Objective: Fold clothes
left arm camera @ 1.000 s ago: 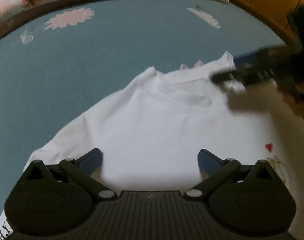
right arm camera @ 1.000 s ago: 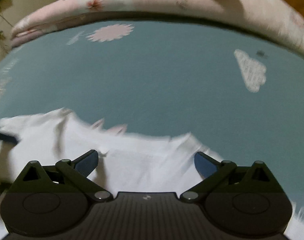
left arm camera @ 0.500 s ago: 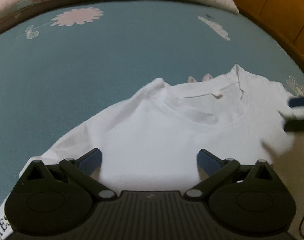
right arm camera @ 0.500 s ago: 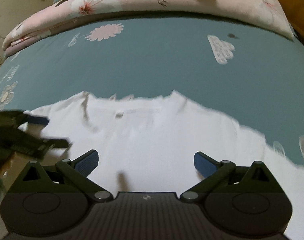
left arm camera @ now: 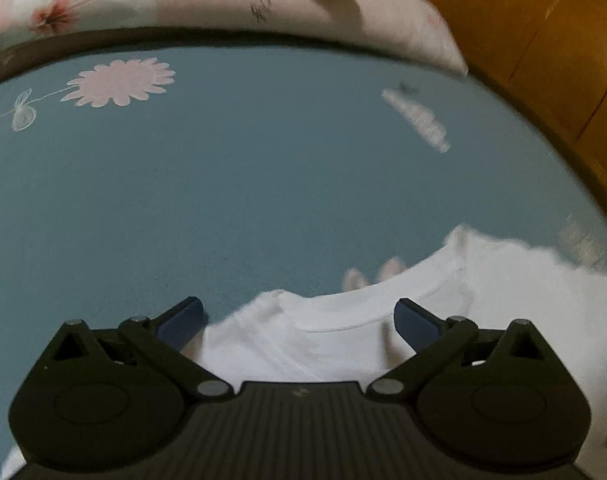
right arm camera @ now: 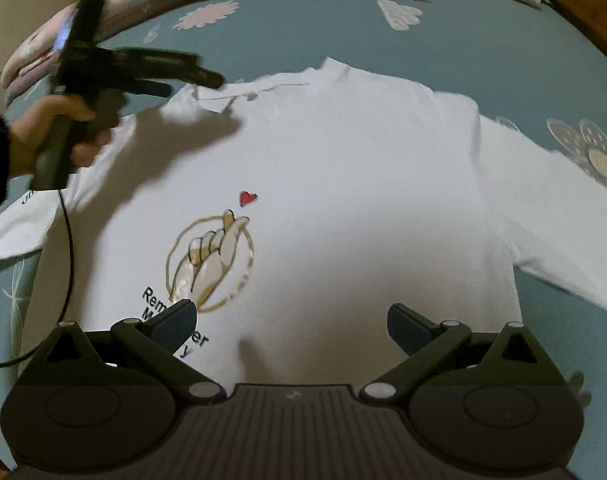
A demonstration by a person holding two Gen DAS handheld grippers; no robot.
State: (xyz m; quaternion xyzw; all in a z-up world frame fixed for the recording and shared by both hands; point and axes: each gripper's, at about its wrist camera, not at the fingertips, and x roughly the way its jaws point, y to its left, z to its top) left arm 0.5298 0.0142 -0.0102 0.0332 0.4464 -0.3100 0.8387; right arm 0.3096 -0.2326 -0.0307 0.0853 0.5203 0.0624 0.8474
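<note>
A white T-shirt [right arm camera: 363,184] lies spread face up on the blue bedsheet [right arm camera: 483,48], with a hand-and-heart print [right arm camera: 213,256] on its chest. My right gripper [right arm camera: 289,320] hovers open above the shirt's lower chest. In the right wrist view my left gripper [right arm camera: 191,80] is held by a hand [right arm camera: 55,128] at the shirt's left shoulder beside the collar. The left wrist view shows that gripper [left arm camera: 299,316] open over the collar [left arm camera: 383,308], nothing between its fingers.
Pink floral bedding [left arm camera: 183,0] is piled along the far edge of the bed. A wooden bed frame [left arm camera: 543,60] runs along the right. A black cable [right arm camera: 65,248] hangs from the left gripper across the shirt's left sleeve [right arm camera: 15,232].
My left gripper moved forward to the collar and left shoulder. My right gripper pulled back from the collar, so the whole shirt front now shows.
</note>
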